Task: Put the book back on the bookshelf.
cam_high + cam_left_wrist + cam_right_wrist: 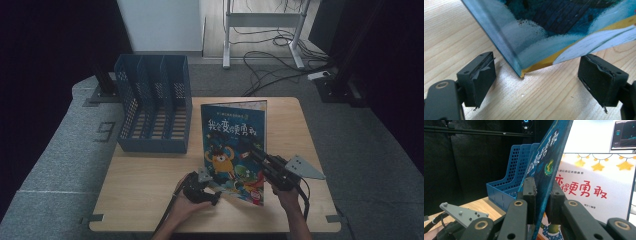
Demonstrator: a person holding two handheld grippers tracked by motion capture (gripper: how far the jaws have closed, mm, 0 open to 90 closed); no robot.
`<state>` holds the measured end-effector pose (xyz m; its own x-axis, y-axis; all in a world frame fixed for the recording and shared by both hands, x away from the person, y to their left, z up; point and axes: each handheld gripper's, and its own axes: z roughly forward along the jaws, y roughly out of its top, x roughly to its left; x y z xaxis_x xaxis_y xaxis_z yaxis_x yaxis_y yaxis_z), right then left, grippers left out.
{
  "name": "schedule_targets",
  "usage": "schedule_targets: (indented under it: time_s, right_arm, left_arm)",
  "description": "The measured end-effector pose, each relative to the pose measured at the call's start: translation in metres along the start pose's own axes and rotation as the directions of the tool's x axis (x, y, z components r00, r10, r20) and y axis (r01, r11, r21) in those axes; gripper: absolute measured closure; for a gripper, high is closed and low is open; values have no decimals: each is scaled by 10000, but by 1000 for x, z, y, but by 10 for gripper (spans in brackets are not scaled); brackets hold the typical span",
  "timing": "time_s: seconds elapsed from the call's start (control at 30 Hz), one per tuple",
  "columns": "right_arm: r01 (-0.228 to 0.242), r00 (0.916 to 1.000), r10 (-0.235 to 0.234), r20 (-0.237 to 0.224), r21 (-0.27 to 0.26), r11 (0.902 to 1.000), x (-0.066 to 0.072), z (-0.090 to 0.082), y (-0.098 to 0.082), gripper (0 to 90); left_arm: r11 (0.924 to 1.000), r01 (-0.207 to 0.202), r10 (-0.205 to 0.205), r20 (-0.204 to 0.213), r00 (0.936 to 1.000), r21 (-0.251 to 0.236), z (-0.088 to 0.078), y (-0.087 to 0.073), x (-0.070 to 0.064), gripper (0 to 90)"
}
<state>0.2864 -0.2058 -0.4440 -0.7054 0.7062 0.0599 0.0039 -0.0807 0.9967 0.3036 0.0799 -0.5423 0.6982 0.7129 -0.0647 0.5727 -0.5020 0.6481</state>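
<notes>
A picture book (pixel 232 145) with a dark blue cover and a yellow monster stands tilted on the wooden table (pixel 140 190). My right gripper (pixel 256 151) is shut on its front cover near the right edge; in the right gripper view the pads (pixel 530 191) pinch the cover (pixel 546 157), and a white title page (pixel 594 190) shows behind it. My left gripper (pixel 210 187) sits at the book's lower left corner. In the left gripper view that corner (pixel 522 73) rests on the table between the open jaws, and neither pad (pixel 477 75) touches it.
A blue three-slot file rack (pixel 155 105) stands on the table's far left, also visible in the right gripper view (pixel 506 187). Cables (pixel 270 60) and a desk frame (pixel 260 25) lie on the floor beyond the table. Bare wood lies left of the book.
</notes>
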Motion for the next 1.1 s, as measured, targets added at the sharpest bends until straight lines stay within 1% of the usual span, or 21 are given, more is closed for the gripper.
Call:
schedule_targets:
  time_s: [0.13,0.2,0.27,0.4,0.47,0.53,0.57,0.67,0.8,0.93,1.0,1.07,1.1]
  right_arm:
    - [-73,10000,73,-7,63,10000,-1,-1,0,790]
    - [-51,10000,51,-40,113,9999,-1,-2,0,790]
    - [-62,9999,64,-104,193,9998,-2,-3,0,789]
    - [-104,9998,108,-163,253,9996,-4,-6,-1,789]
    - [-106,9998,110,-162,275,9996,-4,-7,-1,789]
    - [-77,9998,82,-179,296,9995,-3,-7,-1,790]
    - [-69,9998,74,-164,293,9995,-3,-7,0,790]
    - [10,9999,-6,-118,332,9994,-1,-6,1,790]
    - [168,9998,-164,-110,371,9992,2,-6,3,789]
    - [374,9992,-370,-122,370,9986,4,-4,5,789]
    - [611,9981,-606,-140,389,9974,8,-2,8,790]
    - [760,9969,-752,-211,375,9964,10,2,9,794]
    - [756,9970,-749,-218,332,9966,10,3,9,796]
  left_arm:
    - [10000,-42,42,110,9999,-11,-2,-2,0,147]
    - [10000,11,-10,288,9996,-7,-3,-2,0,147]
    - [10000,-41,41,173,9998,-41,-4,-2,-1,147]
    - [9999,-16,19,195,9998,-147,-6,-2,-1,150]
    - [9999,24,-22,131,9999,-153,-5,-2,0,150]
    - [10000,56,-55,159,9999,-69,-3,-2,0,150]
    - [10000,-8,9,54,10000,-74,-2,-3,-1,157]
    - [9999,2,-2,1,10000,-116,-1,-2,-1,160]
    - [10000,-14,13,-73,10000,-38,0,-1,-2,149]
    - [9998,-173,175,-168,9997,128,0,3,0,146]
    - [9998,69,-71,113,9999,182,1,5,4,145]
    - [9996,132,-132,0,9999,260,3,8,7,145]
    - [9992,169,-169,-14,9999,361,5,11,8,145]
